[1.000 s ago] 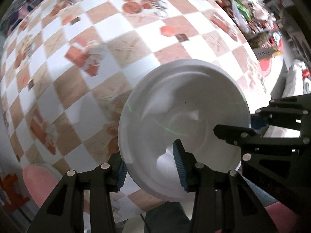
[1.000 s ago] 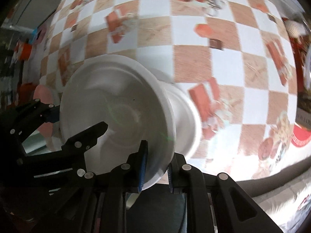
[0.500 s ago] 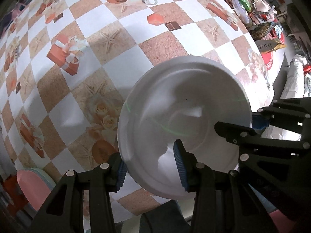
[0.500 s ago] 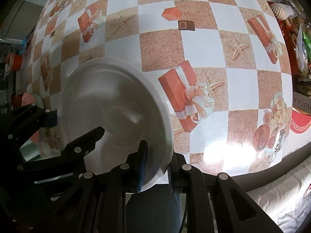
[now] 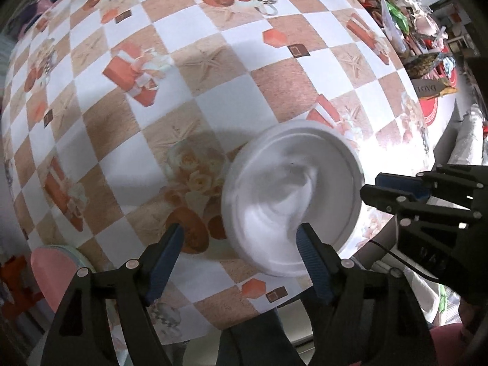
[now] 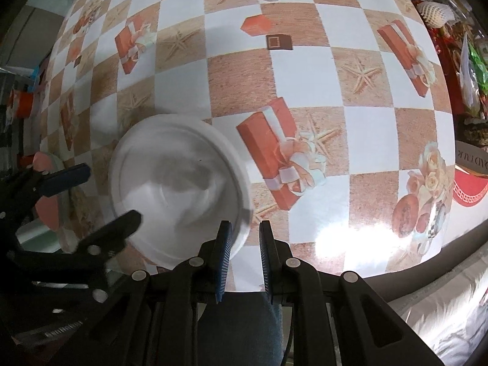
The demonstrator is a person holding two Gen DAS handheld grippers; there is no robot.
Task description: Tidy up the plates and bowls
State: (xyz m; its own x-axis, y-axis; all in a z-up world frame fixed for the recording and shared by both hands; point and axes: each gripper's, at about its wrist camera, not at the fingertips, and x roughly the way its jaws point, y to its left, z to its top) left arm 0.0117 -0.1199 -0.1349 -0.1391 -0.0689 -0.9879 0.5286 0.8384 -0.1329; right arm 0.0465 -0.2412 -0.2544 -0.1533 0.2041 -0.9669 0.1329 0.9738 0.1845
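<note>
since the earlier frames the left gripper (image 5: 239, 259) has just been opening, letting go the white bowl (image 5: 291, 201). right gripper (image 6: 244, 254) looks released too, jaws narrow and beside its rim. bowl sits on the checked tablecloth (image 5: 213, 97), apparently set down for stacking.

the checkered table (image 5: 213, 97) lies open beyond the white bowl (image 5: 292, 201), with clutter (image 5: 411, 15) crowding its far right edge and pink plates (image 5: 52, 268) at the near left.
</note>
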